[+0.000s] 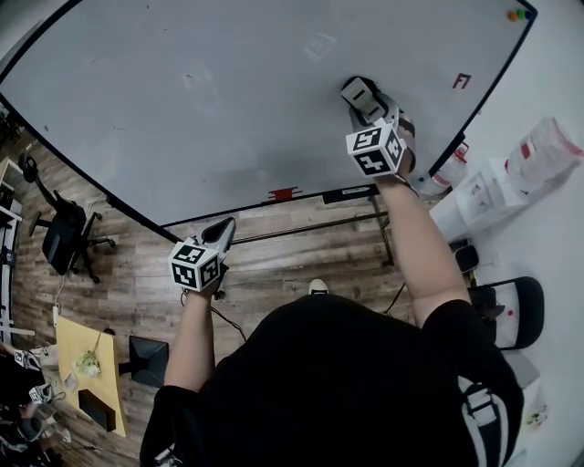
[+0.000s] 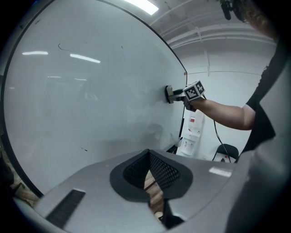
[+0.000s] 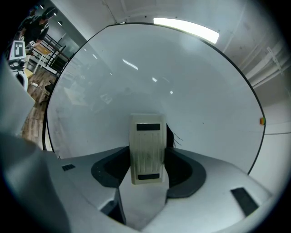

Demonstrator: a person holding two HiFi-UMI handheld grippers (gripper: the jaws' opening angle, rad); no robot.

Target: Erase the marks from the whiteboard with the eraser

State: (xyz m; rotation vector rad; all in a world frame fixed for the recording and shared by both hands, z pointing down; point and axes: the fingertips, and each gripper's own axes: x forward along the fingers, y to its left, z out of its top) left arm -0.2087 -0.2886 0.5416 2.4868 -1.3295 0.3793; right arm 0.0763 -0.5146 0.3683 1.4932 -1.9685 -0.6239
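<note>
The whiteboard (image 1: 228, 100) fills the top of the head view. My right gripper (image 1: 366, 100) is shut on a cream eraser (image 3: 146, 148), which it presses flat against the board at its right part. Thin black marks (image 3: 175, 138) show just right of the eraser. A small red mark (image 1: 462, 81) sits further right, and faint smudges (image 1: 319, 44) lie higher up. My left gripper (image 1: 224, 232) hangs below the board's lower edge, shut and holding nothing. In the left gripper view the eraser (image 2: 169, 94) shows pressed on the board (image 2: 82, 100).
A red object (image 1: 283, 193) and a black one (image 1: 347, 193) lie on the board's ledge. Coloured magnets (image 1: 518, 15) cling to the top right corner. White bags and boxes (image 1: 484, 187) stand at the right. An office chair (image 1: 64, 235) and a yellow table (image 1: 87, 365) stand at the left.
</note>
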